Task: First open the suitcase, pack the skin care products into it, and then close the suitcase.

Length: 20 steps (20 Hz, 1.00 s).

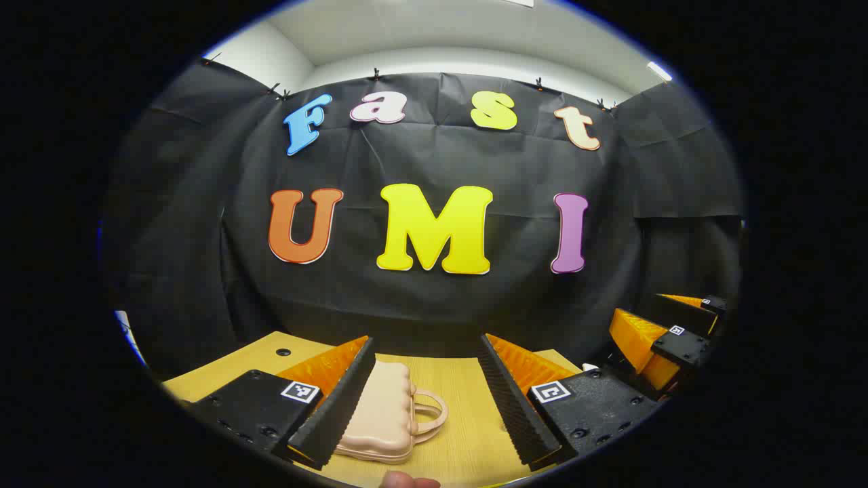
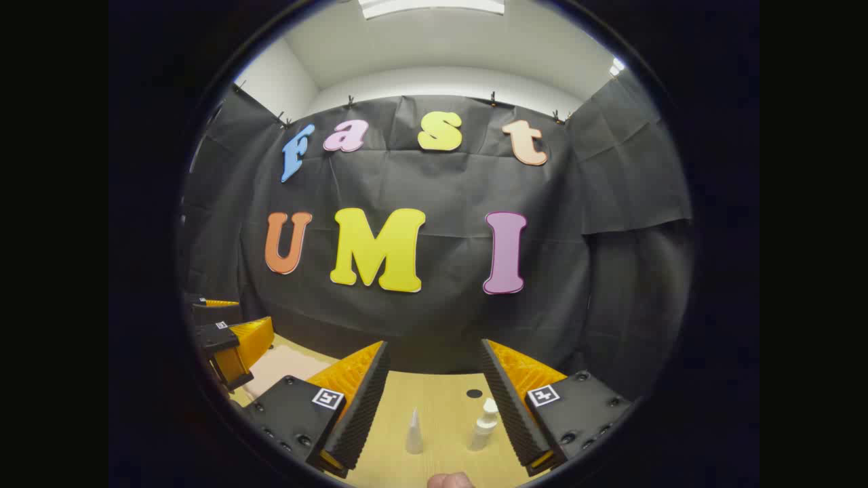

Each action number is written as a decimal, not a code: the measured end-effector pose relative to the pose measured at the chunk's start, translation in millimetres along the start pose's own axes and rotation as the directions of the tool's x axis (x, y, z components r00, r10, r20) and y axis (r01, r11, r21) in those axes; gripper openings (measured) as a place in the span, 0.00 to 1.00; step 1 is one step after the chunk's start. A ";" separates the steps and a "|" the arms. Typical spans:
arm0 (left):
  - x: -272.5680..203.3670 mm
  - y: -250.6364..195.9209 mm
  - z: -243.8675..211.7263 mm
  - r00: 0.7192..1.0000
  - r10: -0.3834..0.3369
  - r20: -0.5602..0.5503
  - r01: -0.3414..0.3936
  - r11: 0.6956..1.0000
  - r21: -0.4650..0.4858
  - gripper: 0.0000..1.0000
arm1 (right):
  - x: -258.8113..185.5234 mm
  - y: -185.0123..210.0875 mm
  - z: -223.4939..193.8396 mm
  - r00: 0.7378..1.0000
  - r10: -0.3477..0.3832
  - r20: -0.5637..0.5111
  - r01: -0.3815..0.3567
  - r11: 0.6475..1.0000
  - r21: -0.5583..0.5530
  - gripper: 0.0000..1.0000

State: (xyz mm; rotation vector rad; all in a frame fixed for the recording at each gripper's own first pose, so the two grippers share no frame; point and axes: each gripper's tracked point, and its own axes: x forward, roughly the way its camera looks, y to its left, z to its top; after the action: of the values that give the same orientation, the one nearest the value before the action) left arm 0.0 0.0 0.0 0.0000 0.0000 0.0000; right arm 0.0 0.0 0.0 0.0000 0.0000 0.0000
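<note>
Both claws hang open over the wooden table, nothing held in either.

The left claw (image 1: 427, 390) has its fingers spread wide, and the closed pink suitcase (image 1: 380, 420) lies flat on the table (image 1: 468, 440) between them, nearer the left finger, its handle (image 1: 430, 413) pointing toward the right one. The right claw (image 2: 434, 393) is equally wide apart; a white cone-shaped bottle (image 2: 414, 432) and a white pump bottle (image 2: 484, 425) stand upright between its fingers, the pump bottle just beside the right finger.

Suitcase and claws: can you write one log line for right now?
suitcase: closed, on table | left claw: open, above suitcase | right claw: open, empty | cone bottle, pump bottle: upright, unpacked
</note>
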 end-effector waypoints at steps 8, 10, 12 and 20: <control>7.2 7.9 5.1 1.000 0.016 0.007 -0.016 1.000 0.012 0.97 | 13.6 0.3 -2.1 1.000 0.004 -0.009 -0.004 1.000 0.003 0.79; 8.1 7.9 6.4 1.000 0.016 0.011 -0.016 1.000 0.021 0.97 | 14.3 1.9 -1.9 1.000 0.010 -0.010 -0.010 1.000 0.004 0.79; 9.8 8.9 10.2 0.999 0.021 0.029 -0.022 0.999 0.025 0.97 | 15.2 -0.5 -1.5 1.000 0.010 -0.012 -0.010 1.000 0.006 0.80; 25.6 -3.9 -15.3 0.999 -0.031 -0.032 0.035 0.991 0.131 0.98 | 22.6 -19.8 -13.5 0.999 -0.010 -0.039 0.010 1.000 -0.017 0.80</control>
State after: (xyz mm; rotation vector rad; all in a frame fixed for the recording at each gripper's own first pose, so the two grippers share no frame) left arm 25.6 -3.9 -15.3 0.1316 0.0301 -0.0334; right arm 22.6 -19.8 -13.5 -0.0165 0.0390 -0.0099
